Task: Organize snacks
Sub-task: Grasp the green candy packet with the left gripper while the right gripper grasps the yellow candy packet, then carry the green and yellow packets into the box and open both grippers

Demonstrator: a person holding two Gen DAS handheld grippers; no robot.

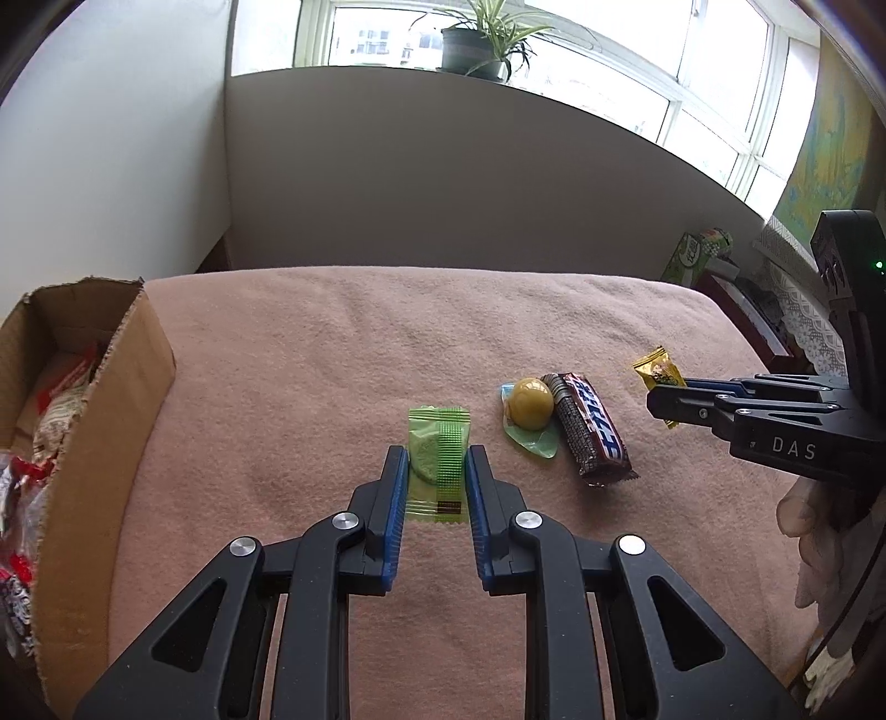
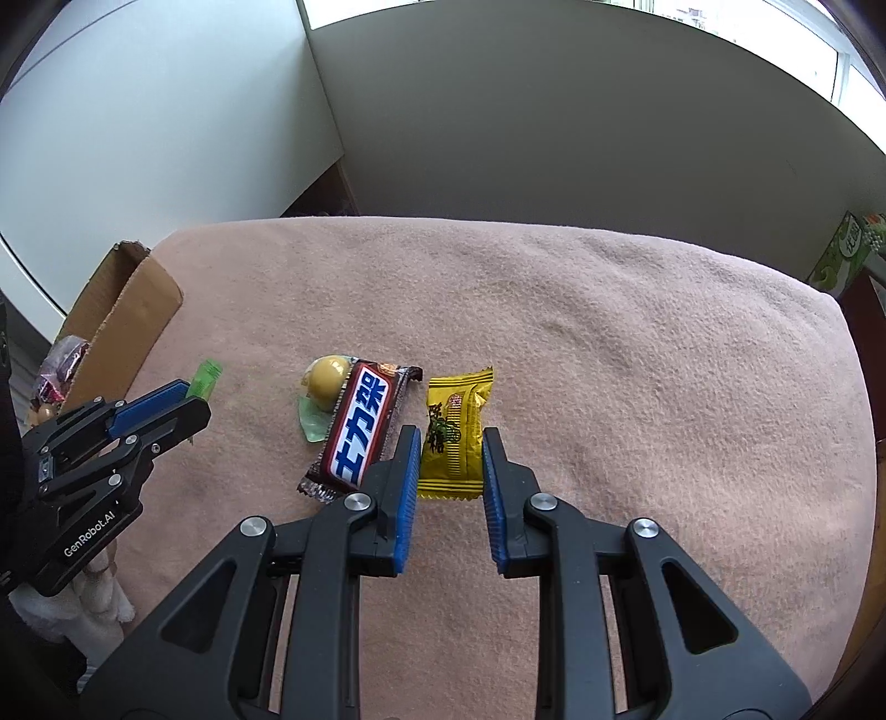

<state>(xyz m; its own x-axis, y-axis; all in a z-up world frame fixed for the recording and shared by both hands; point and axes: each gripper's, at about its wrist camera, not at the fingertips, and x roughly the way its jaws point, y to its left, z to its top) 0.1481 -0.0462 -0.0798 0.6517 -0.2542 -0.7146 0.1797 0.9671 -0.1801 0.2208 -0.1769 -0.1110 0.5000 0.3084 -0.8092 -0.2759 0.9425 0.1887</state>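
My left gripper [image 1: 437,451] is shut on a green snack packet [image 1: 437,459], its blue pads pressing both long edges over the pink blanket [image 1: 332,360]. From the right wrist view, that left gripper [image 2: 188,401] shows the green packet [image 2: 204,379] sticking out of its tips. My right gripper [image 2: 449,437] is shut on a yellow candy packet [image 2: 455,432]; in the left wrist view this right gripper [image 1: 664,401] carries the yellow packet [image 1: 659,371]. Between them lie a brown chocolate bar [image 2: 362,432] and a yellow ball-shaped sweet [image 2: 328,375] on a green wrapper.
An open cardboard box [image 1: 111,399] holding several wrapped snacks stands at the blanket's left edge. A green carton [image 1: 695,257] sits beyond the far right corner. A gloved hand [image 1: 825,526] grips the right tool. A potted plant [image 1: 482,44] stands on the windowsill.
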